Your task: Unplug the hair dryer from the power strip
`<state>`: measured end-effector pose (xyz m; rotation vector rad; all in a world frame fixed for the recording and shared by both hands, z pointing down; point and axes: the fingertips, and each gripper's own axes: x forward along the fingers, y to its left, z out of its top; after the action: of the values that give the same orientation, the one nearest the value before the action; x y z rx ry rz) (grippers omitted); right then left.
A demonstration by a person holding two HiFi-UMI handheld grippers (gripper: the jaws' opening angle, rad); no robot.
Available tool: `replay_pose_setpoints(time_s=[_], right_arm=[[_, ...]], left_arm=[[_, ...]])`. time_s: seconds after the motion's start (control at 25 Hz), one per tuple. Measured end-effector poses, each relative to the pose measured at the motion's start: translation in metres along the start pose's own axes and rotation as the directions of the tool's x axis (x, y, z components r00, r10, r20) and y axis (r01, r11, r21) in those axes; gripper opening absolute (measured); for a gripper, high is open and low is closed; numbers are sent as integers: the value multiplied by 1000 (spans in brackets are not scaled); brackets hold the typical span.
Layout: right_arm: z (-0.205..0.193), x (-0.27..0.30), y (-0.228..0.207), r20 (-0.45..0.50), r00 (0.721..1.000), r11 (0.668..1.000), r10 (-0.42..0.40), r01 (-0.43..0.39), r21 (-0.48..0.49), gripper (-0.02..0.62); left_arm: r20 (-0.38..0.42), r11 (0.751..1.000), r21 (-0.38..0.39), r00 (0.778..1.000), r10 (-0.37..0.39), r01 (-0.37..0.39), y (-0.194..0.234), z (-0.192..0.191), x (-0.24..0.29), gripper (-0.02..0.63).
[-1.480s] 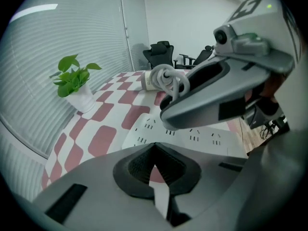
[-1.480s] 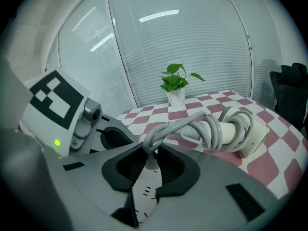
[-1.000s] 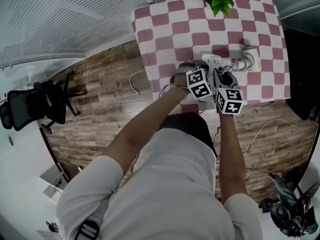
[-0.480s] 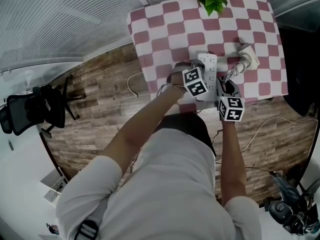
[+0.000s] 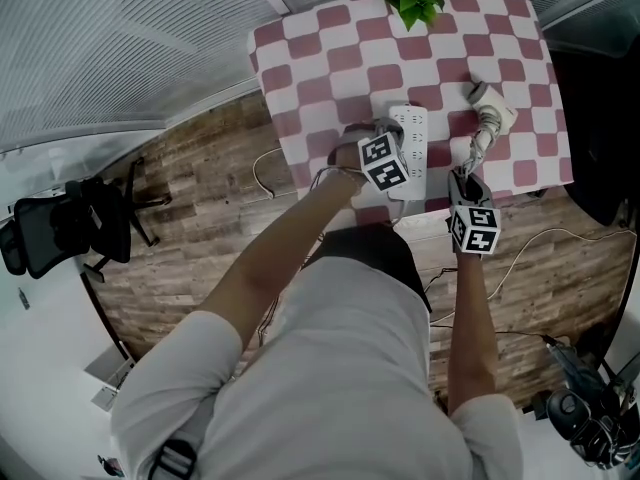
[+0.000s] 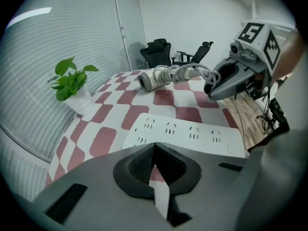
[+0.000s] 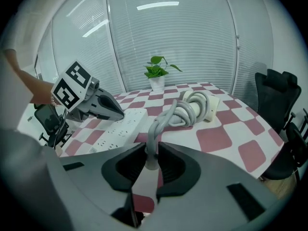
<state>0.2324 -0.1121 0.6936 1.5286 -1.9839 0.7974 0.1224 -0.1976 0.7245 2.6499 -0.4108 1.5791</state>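
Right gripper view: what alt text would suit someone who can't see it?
The right tool grips the grey cord of a hair dryer on a pink-checked table. A power strip lies left, the left tool over it; a potted plant stands behind.

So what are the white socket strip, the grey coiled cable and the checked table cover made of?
The white socket strip: hard plastic, smooth, matt, with crisp moulded slots. The grey coiled cable: likely a rubbery plastic sheath; it bends in soft loops. The red-and-white checked table cover: cloth or vinyl, I can't tell; no weave shows.
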Motion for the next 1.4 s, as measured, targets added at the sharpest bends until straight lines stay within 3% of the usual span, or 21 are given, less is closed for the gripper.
replay_pose_setpoints(time_s=[0.24, 1.04, 1.28, 1.4], right_arm=[[-9, -12, -18, -12, 1000, 1000, -26, 26, 2, 95], [-29, 1, -14, -7, 999, 999, -38, 38, 4, 97], [-32, 2, -14, -27, 998, 998, -59, 59, 4, 117], [-33, -4, -16, -27, 998, 997, -64, 65, 31, 173]], left_arm=[[-8, 1000, 8, 1000, 0, 0, 0, -1, 0, 28], [-15, 1000, 12, 1000, 20, -20, 0, -1, 1, 28], [-21, 1000, 12, 1000, -6, 6, 1, -1, 2, 29], [-5, 999, 7, 999, -39, 39, -1, 0, 0, 29]])
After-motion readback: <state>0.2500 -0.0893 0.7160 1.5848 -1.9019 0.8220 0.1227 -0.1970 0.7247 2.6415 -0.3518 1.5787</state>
